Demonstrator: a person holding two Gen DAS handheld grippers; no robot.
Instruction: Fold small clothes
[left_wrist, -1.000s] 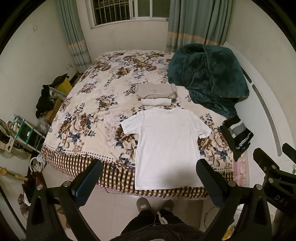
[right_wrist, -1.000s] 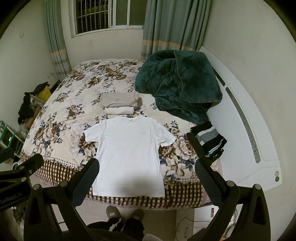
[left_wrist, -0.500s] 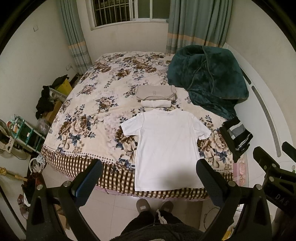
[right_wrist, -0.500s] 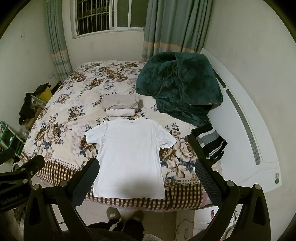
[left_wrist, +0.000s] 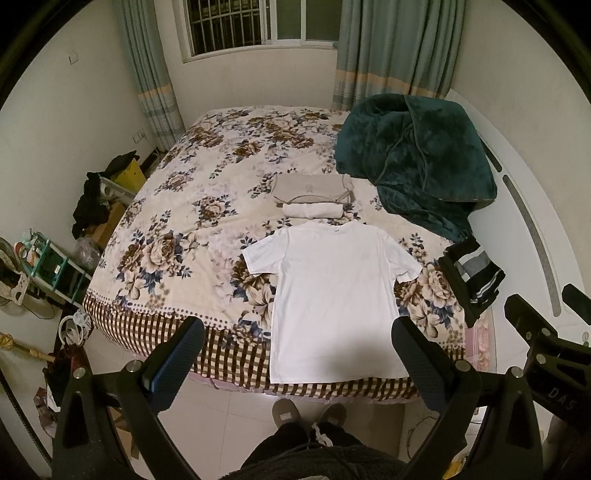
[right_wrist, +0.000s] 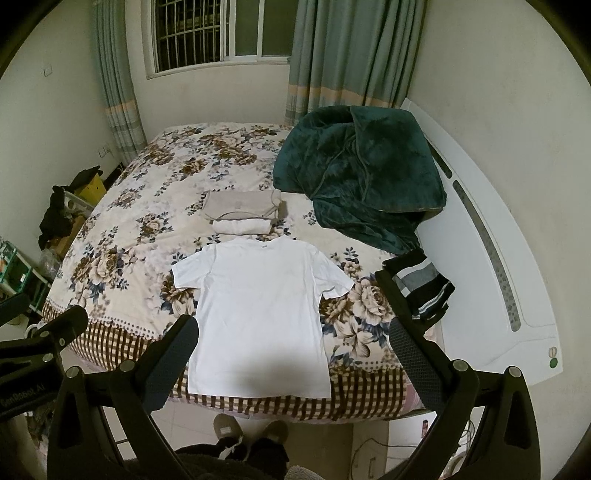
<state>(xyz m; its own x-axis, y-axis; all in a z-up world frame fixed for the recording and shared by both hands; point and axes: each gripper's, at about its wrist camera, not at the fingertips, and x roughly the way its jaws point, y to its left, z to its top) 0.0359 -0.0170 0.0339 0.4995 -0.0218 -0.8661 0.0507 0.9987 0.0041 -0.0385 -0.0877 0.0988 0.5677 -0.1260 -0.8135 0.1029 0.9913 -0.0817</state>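
Note:
A white T-shirt (left_wrist: 338, 295) lies flat on the floral bed (left_wrist: 177, 236), collar away from me, hem at the near edge; it also shows in the right wrist view (right_wrist: 258, 314). Behind it lie a folded beige garment (left_wrist: 310, 188) and a rolled white one (left_wrist: 312, 211). A black-and-grey striped garment (left_wrist: 472, 277) lies at the bed's right edge. My left gripper (left_wrist: 295, 354) is open and empty, held above the floor before the bed. My right gripper (right_wrist: 291, 350) is open and empty too, well short of the shirt.
A dark green blanket (left_wrist: 413, 155) is heaped at the back right of the bed. A white headboard (right_wrist: 491, 266) runs along the right. Clutter and shelves (left_wrist: 44, 266) stand on the floor at left. The person's slippered feet (left_wrist: 306, 413) are below.
Both views have drawn slightly back and up from the bed. The clothes have not moved and both grippers stay open.

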